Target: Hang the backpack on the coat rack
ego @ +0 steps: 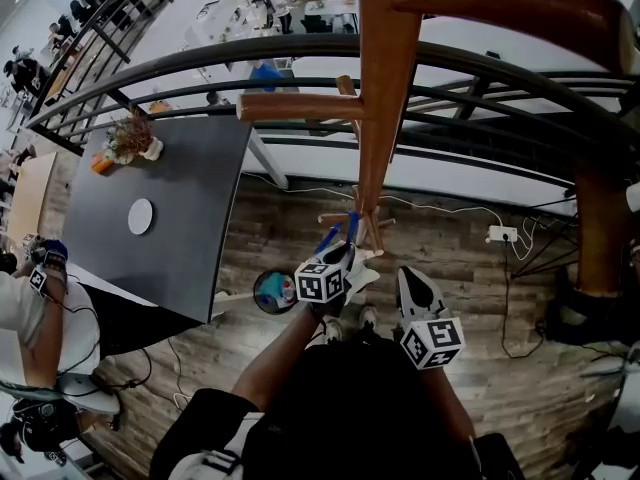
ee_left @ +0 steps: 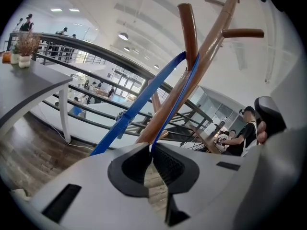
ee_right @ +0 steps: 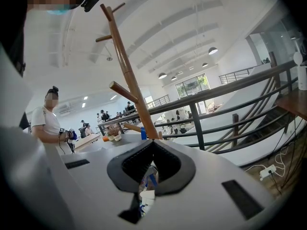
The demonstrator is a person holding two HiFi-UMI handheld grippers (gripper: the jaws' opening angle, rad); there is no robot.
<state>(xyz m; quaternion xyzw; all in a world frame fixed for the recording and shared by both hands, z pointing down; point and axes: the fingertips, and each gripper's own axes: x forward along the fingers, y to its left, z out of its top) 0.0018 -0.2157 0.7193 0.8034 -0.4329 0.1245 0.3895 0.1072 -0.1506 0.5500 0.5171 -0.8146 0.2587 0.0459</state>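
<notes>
Left gripper (ee_left: pixel 151 150), pale grey with black ribbed pads: jaws clenched on the blue webbing strap of the backpack (ee_left: pixel 139 104), which enters right at the jaw tips. From there the strap rises as a narrow loop and passes over an upturned brown wooden peg (ee_left: pixel 188 32) of the tall brown wooden coat rack (ee_left: pixel 204 56); its other run drops away to the lower left. The body of the backpack cannot be made out clearly in any view.

Right gripper (ee_right: pixel 153 143), same build: jaw tips pressed together with nothing clamped between them, pointing toward the rack's pole. In the head view it lies just to the right of the left gripper, both near the foot of the rack, over the wood-plank floor (ego: pixel 450 238). A dark curved metal railing (ego: pixel 300 63) runs behind the rack, and a black rectangular table (ego: pixel 190 198) stands to the left.
</notes>
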